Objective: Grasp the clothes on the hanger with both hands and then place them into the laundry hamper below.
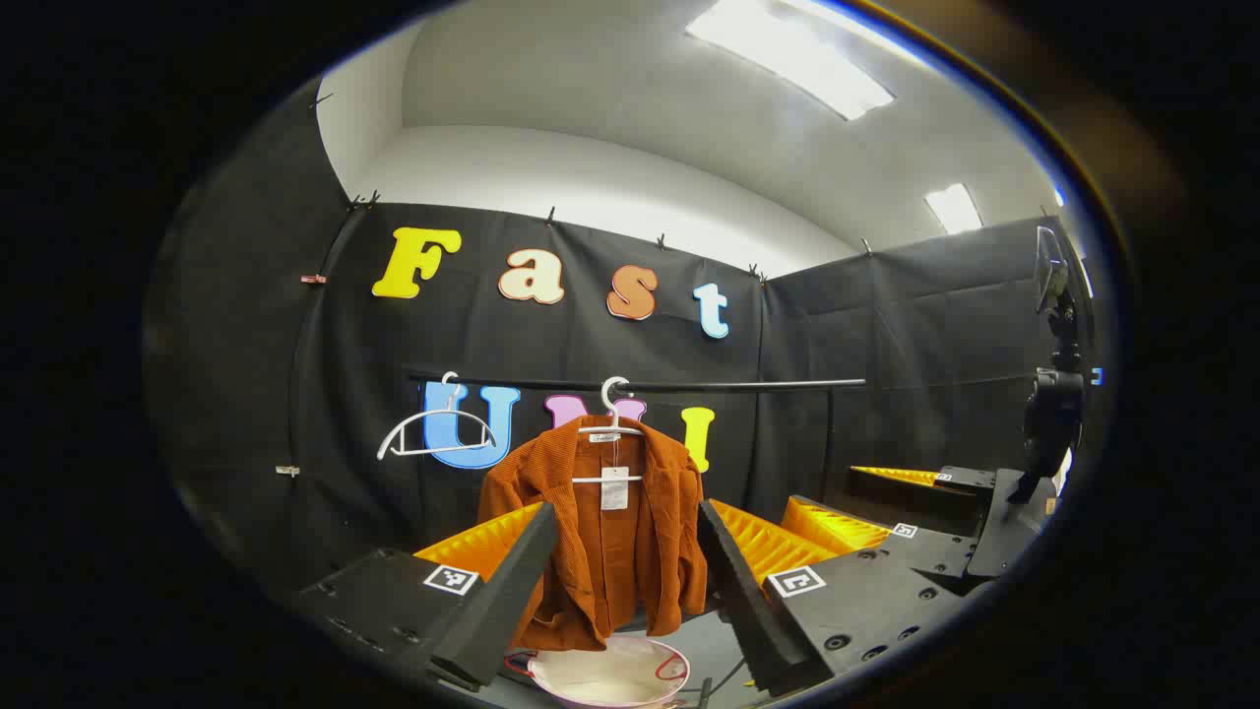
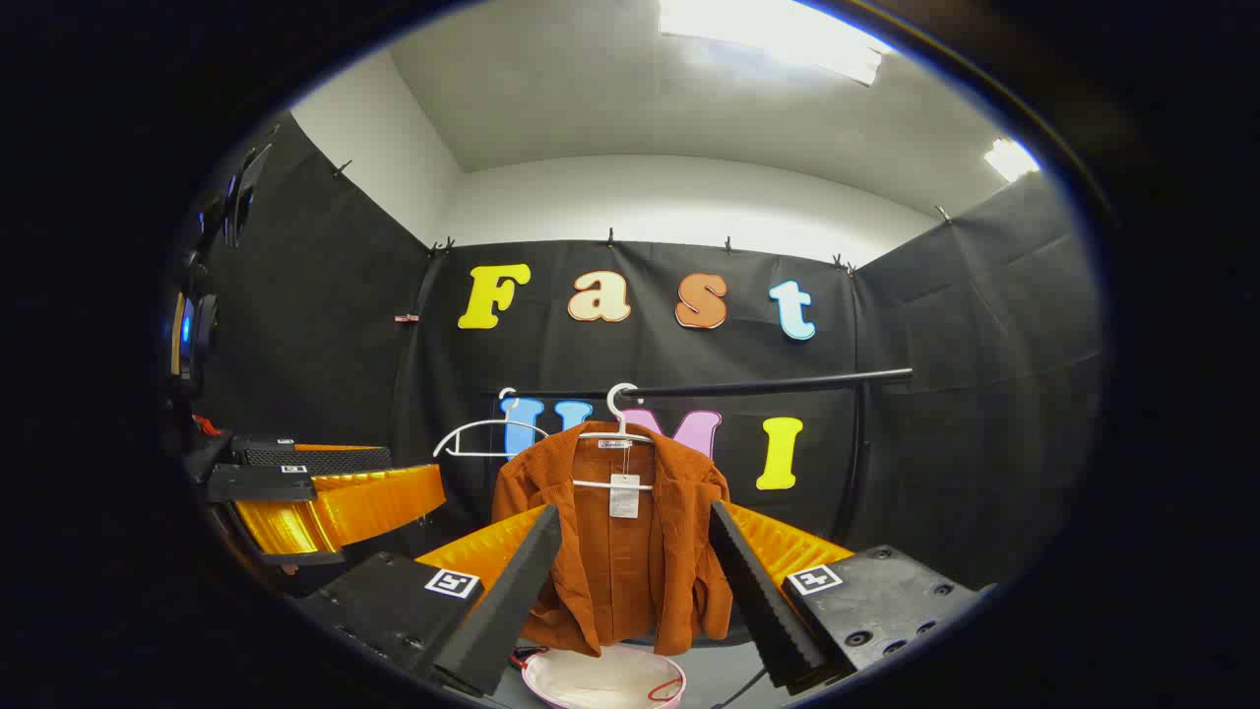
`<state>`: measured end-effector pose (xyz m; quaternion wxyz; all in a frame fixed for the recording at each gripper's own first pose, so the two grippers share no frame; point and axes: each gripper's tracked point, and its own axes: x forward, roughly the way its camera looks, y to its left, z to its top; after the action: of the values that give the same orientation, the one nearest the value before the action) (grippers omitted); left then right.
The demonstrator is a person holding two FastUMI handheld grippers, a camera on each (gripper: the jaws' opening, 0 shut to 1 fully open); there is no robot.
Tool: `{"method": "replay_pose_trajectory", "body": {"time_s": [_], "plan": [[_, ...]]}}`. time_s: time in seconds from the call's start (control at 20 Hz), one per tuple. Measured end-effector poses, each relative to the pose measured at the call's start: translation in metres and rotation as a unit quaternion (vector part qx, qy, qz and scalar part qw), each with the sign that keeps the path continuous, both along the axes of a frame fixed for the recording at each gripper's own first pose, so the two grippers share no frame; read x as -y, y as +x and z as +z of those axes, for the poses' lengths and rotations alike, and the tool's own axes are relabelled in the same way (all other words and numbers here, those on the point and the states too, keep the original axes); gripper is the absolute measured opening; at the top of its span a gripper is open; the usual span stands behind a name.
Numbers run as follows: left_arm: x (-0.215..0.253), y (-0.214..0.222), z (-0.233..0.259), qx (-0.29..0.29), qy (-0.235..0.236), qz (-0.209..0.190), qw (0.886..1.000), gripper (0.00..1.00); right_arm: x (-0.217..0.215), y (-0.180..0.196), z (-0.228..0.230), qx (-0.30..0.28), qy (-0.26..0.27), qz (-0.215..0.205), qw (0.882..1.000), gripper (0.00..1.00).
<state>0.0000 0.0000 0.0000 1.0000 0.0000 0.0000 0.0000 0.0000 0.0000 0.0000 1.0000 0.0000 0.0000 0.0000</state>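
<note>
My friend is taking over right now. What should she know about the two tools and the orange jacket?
Left tool: open, holding nothing, aimed at the jacket, apart from it.
Right tool: open, holding nothing, also facing the jacket.
Orange jacket: hanging on a white hanger on the black rail. A second, bare hanger hangs beside it.
Laundry hamper: on the floor right under the jacket.
Done: nothing grasped yet.
Left: close both tools on the jacket, lift it off the hanger, drop it into the hamper.
</note>
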Motion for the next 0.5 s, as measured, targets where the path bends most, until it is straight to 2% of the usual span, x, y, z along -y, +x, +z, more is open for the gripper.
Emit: {"method": "replay_pose_trajectory", "body": {"time_s": [0.5], "plan": [[-0.0037,-0.0011,0.004,0.005,-0.007,0.0,1.0,0.92,-0.0079,-0.0003,0.0085,0.008,-0.009,0.001,1.0,0.97]]}}
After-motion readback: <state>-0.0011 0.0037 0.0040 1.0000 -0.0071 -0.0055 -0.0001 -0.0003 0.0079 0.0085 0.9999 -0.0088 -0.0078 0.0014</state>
